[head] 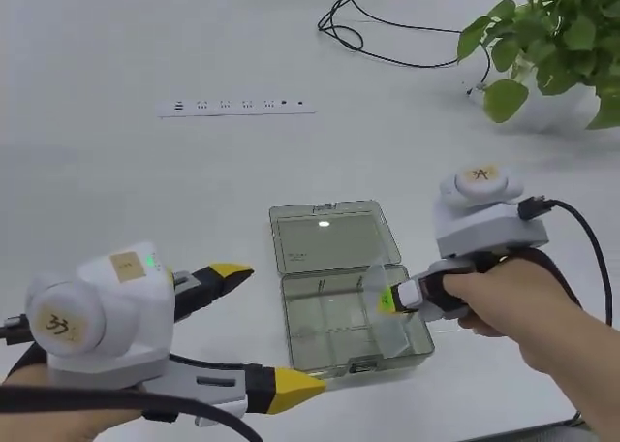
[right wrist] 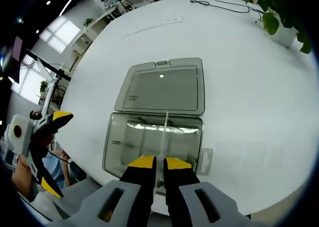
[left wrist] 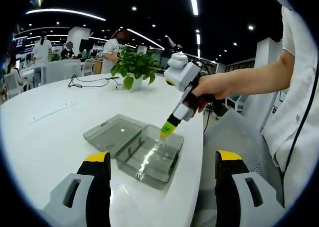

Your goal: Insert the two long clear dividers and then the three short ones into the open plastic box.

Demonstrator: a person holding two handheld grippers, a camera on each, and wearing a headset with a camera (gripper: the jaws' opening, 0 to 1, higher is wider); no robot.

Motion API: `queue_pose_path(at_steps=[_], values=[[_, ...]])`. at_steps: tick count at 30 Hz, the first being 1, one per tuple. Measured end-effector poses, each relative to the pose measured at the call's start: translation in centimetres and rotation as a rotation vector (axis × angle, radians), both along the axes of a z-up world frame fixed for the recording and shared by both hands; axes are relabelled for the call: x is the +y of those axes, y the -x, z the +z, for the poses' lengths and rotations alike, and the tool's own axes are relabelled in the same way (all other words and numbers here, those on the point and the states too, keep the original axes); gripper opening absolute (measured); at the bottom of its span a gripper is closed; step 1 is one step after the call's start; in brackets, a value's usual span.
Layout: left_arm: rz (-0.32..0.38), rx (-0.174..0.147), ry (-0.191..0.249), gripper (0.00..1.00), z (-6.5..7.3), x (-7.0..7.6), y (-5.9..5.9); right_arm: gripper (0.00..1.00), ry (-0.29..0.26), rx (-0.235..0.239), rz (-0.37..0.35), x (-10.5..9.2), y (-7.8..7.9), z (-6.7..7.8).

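Head view, what could go wrong: The clear divider [head: 392,335] is thin and slippery. If it goes down tilted, we think it could miss its slot, bend, or push the light open plastic box [head: 289,321] across the table [head: 145,190], because nothing holds the box down.
Head view, right gripper: The right gripper [head: 386,299] comes in from 3 o'clock. It is pinched tight on the divider, right over the 3 o'clock half of the box.
Head view, left gripper: The left gripper [head: 266,328] sits at 8 o'clock from the box. Its jaws are spread wide and hold nothing.
Left gripper view, what could go wrong: Our left jaws stand apart from the box, so we think a bump from the right side would slide it.
Left gripper view, pose: The box sits at 12 o'clock ahead of our jaws. A hand [left wrist: 209,87] tips the right gripper down into it from 1 o'clock.
Right gripper view, what could go wrong: We see the divider as one thin line, so a small twist would be hard to spot.
Right gripper view, pose: The jaws meet on the near end of the divider. It stands on its edge and runs to 12 o'clock, toward the flat lid [right wrist: 164,87].
Right gripper view, spare parts: Faint clear shapes [right wrist: 234,155] lie just beside the box at 3 o'clock. They may be more dividers, but we cannot tell.
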State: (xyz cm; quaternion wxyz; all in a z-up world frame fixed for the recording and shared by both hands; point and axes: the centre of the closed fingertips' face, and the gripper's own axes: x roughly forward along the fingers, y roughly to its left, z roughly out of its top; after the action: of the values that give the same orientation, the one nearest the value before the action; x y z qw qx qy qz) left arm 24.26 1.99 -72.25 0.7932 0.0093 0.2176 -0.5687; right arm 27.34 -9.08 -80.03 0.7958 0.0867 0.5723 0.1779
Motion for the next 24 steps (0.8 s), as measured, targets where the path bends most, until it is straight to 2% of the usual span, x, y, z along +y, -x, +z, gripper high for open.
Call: queue_pose_path(at_steps=[7, 14, 24], values=[[0.004, 0.005, 0.003, 0.87, 0.0, 0.0, -0.1, 0.08, 0.031, -0.012, 0.034, 0.4, -0.1, -0.7], [0.004, 0.007, -0.001, 0.87, -0.1, 0.1, -0.1, 0.09, 0.039, -0.014, 0.051, 0.5, -0.2, -1.7], [0.012, 0.01, -0.004, 0.87, 0.0, 0.3, 0.0, 0.1, 0.019, -0.017, 0.057, 0.5, -0.2, -2.3]])
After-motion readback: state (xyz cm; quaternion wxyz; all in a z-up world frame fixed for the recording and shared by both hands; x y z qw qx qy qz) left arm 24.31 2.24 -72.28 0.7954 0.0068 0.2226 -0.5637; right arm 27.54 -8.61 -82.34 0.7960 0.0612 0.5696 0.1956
